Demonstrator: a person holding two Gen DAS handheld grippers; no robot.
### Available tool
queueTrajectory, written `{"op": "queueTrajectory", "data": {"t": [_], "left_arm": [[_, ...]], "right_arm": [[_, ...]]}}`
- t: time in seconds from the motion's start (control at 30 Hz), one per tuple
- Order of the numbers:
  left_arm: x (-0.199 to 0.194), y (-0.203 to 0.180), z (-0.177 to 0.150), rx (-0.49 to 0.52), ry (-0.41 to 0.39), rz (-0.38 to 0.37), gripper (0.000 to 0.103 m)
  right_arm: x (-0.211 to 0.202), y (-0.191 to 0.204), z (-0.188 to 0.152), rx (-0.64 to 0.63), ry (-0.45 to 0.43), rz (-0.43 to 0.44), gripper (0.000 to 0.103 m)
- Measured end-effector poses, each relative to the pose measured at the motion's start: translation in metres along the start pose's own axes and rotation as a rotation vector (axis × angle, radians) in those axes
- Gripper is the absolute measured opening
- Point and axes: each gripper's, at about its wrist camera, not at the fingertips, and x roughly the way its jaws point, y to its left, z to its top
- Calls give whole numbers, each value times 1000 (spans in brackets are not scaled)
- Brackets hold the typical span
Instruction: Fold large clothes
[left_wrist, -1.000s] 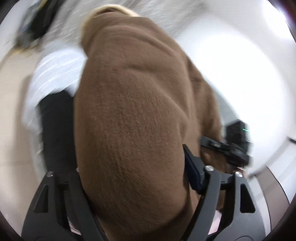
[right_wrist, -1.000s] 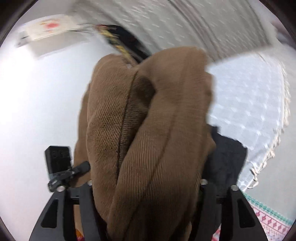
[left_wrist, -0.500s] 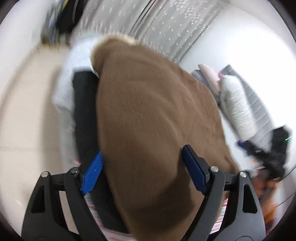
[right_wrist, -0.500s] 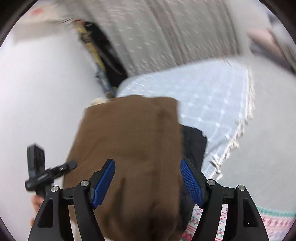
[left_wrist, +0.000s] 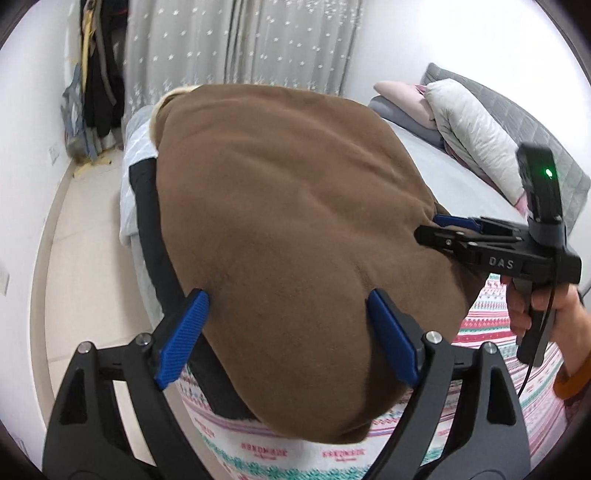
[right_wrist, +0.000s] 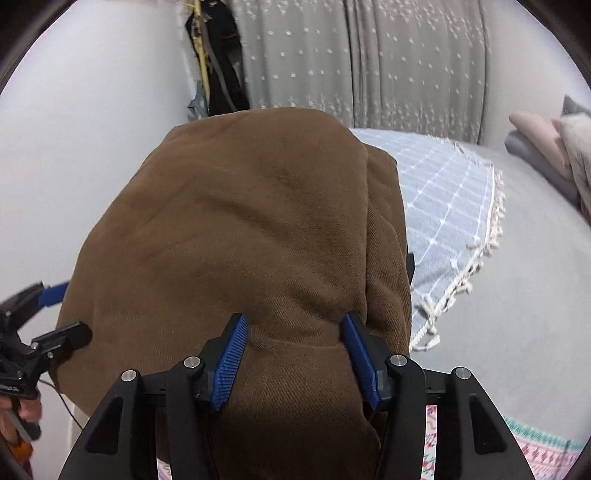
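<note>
Grey star-dotted curtains (left_wrist: 251, 40) hang across the top of both views, with dark clothes (left_wrist: 98, 85) bunched on the wall at the upper left. Below them a bed (right_wrist: 517, 258) fills the middle of each view, carrying a pale blue checked throw (right_wrist: 447, 192) with a white tasselled fringe, a grey sheet and, along the lower edge, a blanket (left_wrist: 491, 302) striped in pink, white and green. I count three pillows (left_wrist: 469, 125) stacked at the upper right of the left wrist view: one pink, one white and quilted, one grey. One thick brown garment (left_wrist: 295, 229), soft and fleecy with a cream lining showing at its far end, lies folded into a rounded slab on the bed at the centre of both views, on top of one black garment (left_wrist: 147, 221) whose edge shows along its left side. The left tongs (left_wrist: 288, 339) stand spread wide over the near edge of the brown garment, their blue ribbed pads (left_wrist: 183, 332) clear of the cloth, having just been opening. The right tongs (right_wrist: 291, 354) have just been closing, and their blue pads (right_wrist: 231, 358) press into a raised bunch of the brown cloth between them.
</note>
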Motion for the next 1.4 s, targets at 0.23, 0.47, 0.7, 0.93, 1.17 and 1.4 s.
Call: {"op": "queueTrajectory", "data": {"t": [0.23, 0.47, 0.7, 0.93, 1.17, 1.4], "left_arm": [[-80, -58, -15, 14, -80, 171, 95], [-130, -118, -53, -41, -28, 218, 101], [-163, -171, -92, -72, 4, 277, 102], [-151, -173, -113, -110, 46, 370, 102], [-137, -152, -115, -159, 49, 416, 102], [-119, -132, -118, -208, 90, 436, 102]], "right_arm": [[-65, -7, -24, 36, -15, -3, 73], [-162, -9, -93, -7, -52, -37, 81], [-229, -6, -150, 10, -41, -88, 92], [-245, 13, -174, 59, -38, -202, 96], [-229, 15, -184, 53, -45, -226, 96], [-206, 18, -182, 41, -6, -200, 96]]}}
